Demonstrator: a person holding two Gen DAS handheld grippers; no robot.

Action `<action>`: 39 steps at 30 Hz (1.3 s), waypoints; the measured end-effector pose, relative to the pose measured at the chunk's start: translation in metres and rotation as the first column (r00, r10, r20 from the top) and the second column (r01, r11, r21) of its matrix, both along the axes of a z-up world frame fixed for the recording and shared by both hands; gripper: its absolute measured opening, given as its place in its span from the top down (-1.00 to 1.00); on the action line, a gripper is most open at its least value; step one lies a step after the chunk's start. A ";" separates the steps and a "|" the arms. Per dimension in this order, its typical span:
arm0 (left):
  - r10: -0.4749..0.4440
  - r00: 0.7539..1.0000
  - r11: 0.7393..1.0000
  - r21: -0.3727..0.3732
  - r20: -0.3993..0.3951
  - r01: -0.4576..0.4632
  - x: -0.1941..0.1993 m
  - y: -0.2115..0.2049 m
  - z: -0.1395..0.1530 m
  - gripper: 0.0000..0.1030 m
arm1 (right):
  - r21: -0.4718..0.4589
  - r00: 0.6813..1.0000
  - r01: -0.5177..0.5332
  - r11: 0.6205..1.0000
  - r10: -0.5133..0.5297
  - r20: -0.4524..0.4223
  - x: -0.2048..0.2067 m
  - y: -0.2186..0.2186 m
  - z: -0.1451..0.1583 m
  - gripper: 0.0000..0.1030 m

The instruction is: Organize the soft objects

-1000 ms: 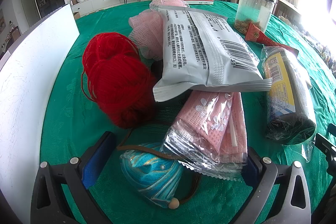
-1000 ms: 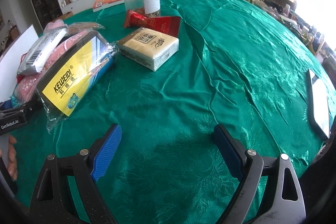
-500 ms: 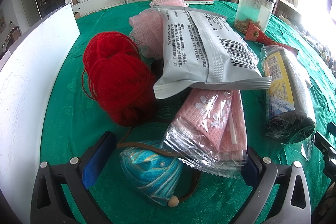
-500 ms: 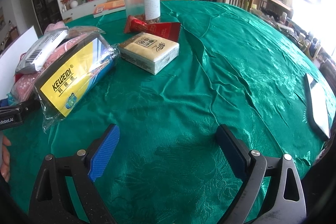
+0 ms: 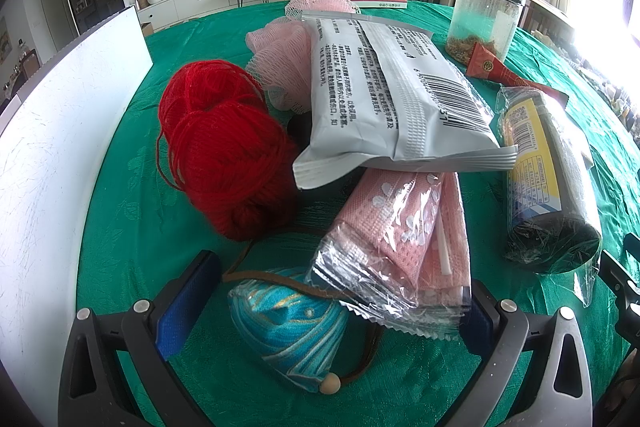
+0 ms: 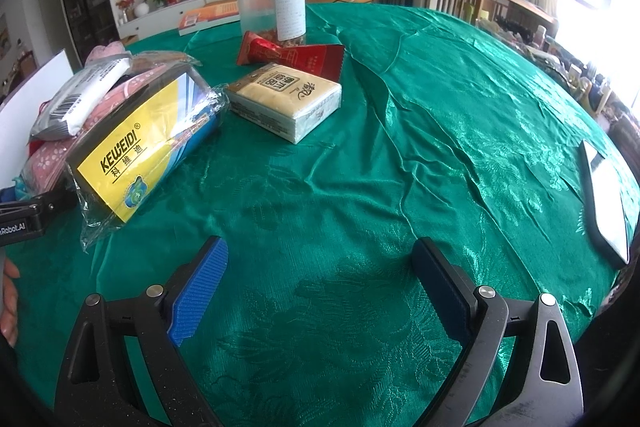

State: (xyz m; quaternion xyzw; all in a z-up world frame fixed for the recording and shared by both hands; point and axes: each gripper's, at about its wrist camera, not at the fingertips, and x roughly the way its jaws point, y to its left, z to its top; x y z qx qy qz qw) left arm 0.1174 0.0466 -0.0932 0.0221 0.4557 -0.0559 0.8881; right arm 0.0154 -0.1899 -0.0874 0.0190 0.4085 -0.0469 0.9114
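Green cloth covers the bench, where the left gripper, fingers spread, straddles a soft teal pouch, best pinched mid-body; right gripper gapes empty.

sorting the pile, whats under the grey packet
The grey packet rests on a pink cloth pack, leaning on red yarn and a pink mesh pouf. Something dark underneath stays mostly hidden.

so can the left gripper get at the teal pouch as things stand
Probably yes. The left gripper is open and the teal pouch lies right between its jaws on the green tablecloth. One snag: the pink cloth packet overlaps the pouch's far edge and may get caught too.
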 end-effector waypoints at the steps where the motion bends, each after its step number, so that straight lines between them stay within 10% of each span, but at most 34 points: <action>1: 0.000 1.000 1.000 0.000 0.000 0.000 -0.001 0.000 0.000 -1.00 | 0.000 1.000 0.000 1.000 0.000 0.000 0.000 0.000 0.000 -0.85; 39: 0.000 1.000 1.000 -0.002 0.001 0.000 -0.001 0.001 0.000 -1.00 | -0.002 1.000 0.004 1.000 -0.004 -0.009 0.001 0.001 0.000 -0.85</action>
